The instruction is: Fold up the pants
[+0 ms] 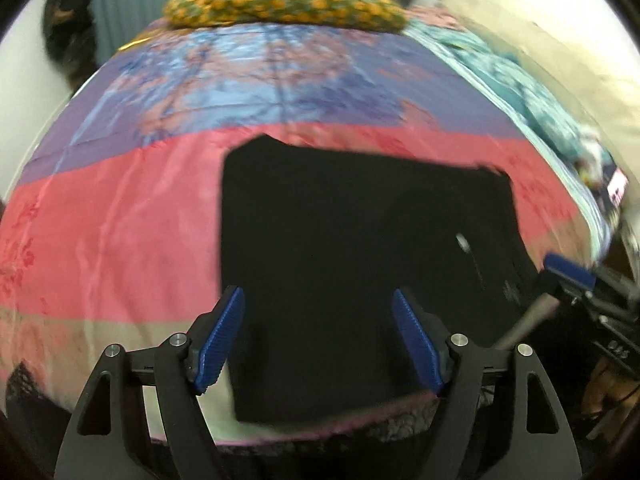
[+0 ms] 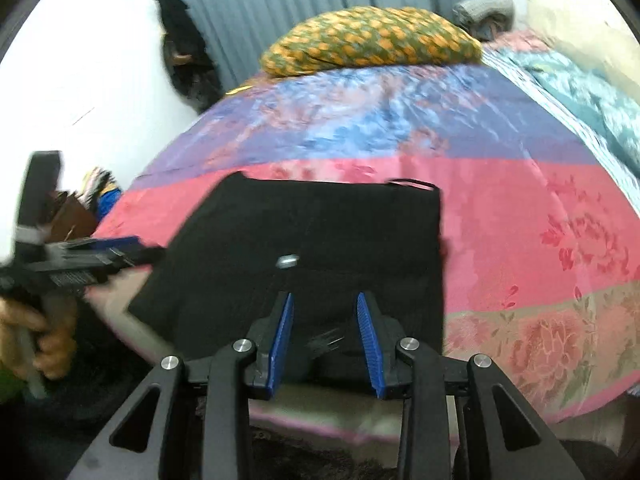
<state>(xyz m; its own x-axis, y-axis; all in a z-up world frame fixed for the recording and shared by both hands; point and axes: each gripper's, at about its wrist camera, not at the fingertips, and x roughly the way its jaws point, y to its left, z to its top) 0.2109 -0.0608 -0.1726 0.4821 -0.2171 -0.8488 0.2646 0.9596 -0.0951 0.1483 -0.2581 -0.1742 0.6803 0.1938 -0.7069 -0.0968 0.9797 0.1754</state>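
The black pants (image 1: 360,264) lie folded flat on the pink bedspread (image 1: 120,232), near its front edge. They look soft and limp (probably light) — best taken at a corner or edge. The left gripper (image 1: 320,340) stands wide open and empty above them; the right gripper (image 2: 325,340) is partly open — nothing between its pads.

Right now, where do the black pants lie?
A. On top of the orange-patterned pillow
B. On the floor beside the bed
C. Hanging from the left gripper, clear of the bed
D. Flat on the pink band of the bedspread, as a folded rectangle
D. The black pants lie flat as a rectangle on the pink band of the bedspread, well short of the orange-patterned pillow at the far end.
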